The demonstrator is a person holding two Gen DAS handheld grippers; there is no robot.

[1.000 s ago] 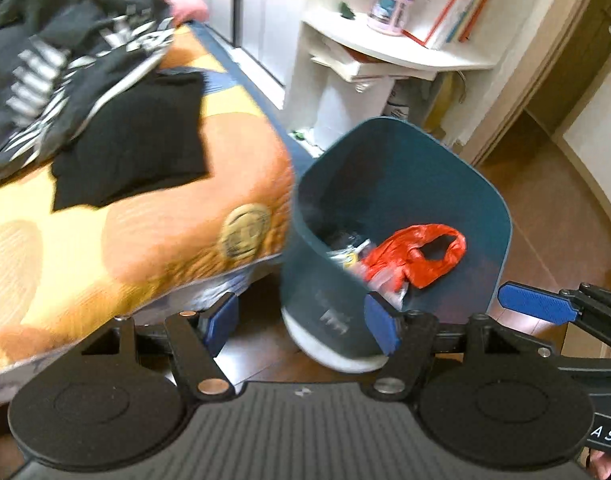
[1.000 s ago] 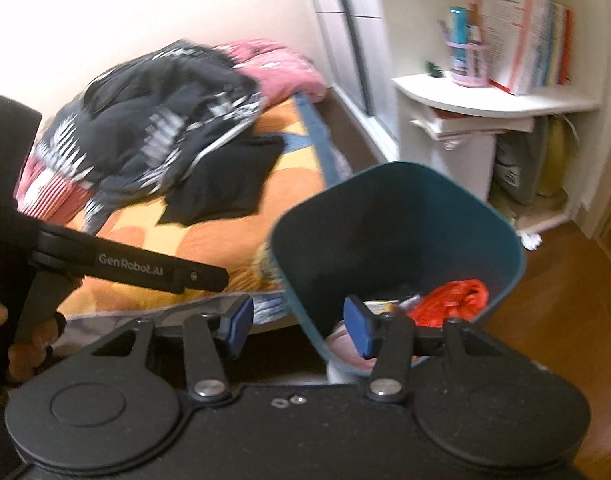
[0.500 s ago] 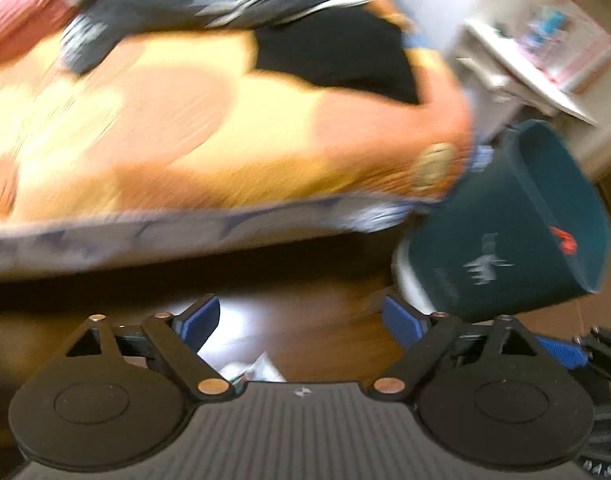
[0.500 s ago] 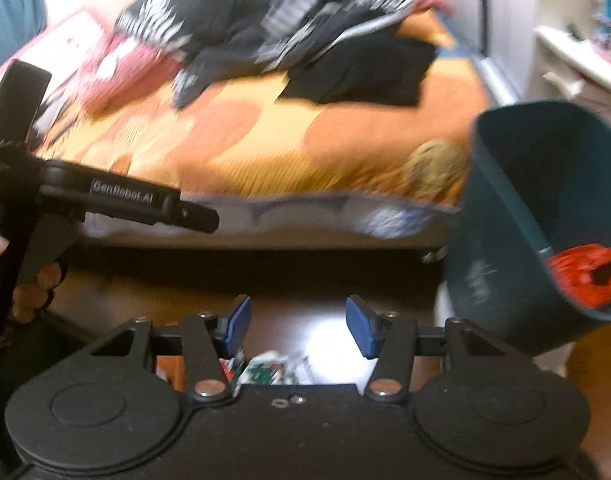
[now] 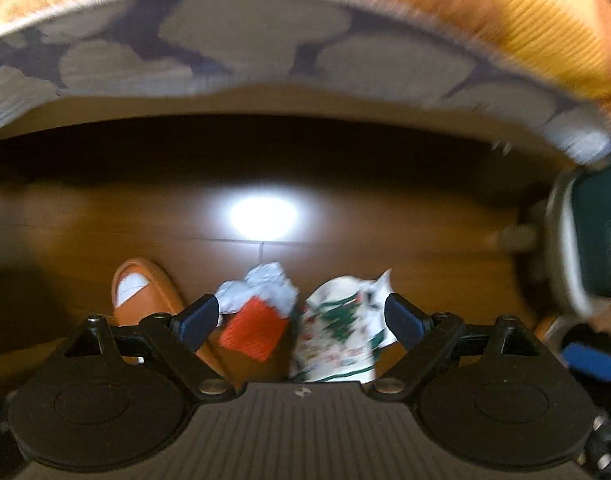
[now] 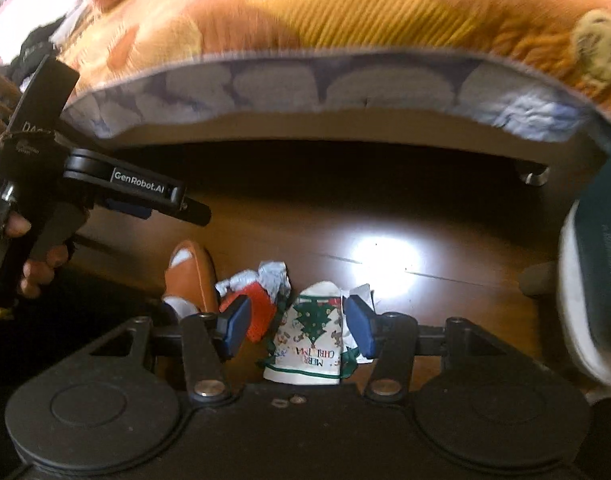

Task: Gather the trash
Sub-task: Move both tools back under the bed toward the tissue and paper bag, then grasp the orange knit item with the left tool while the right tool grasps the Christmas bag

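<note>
A white Christmas paper cup point(image 5: 339, 340) point(image 6: 311, 340) lies on the dark wood floor beside a crumpled red and silver wrapper point(image 5: 257, 312) point(image 6: 257, 296). My left gripper point(image 5: 301, 320) is open above both pieces. My right gripper point(image 6: 299, 326) is open, its blue pads either side of the cup. The teal trash bin point(image 5: 597, 232) point(image 6: 601, 264) stands at the right edge of both views. The left gripper's body point(image 6: 137, 194) shows at the left of the right wrist view.
The bed's orange cover point(image 6: 345, 12) and grey patterned mattress edge point(image 5: 265, 40) point(image 6: 345, 88) overhang the floor just ahead. A foot in an orange slipper point(image 5: 145, 300) point(image 6: 191, 276) is left of the trash. A bright light reflection marks the floor.
Both grippers have swung away from the bin and down toward the floor. The cup and wrapper, earlier barely seen, now lie between the fingers. Both stay open.
</note>
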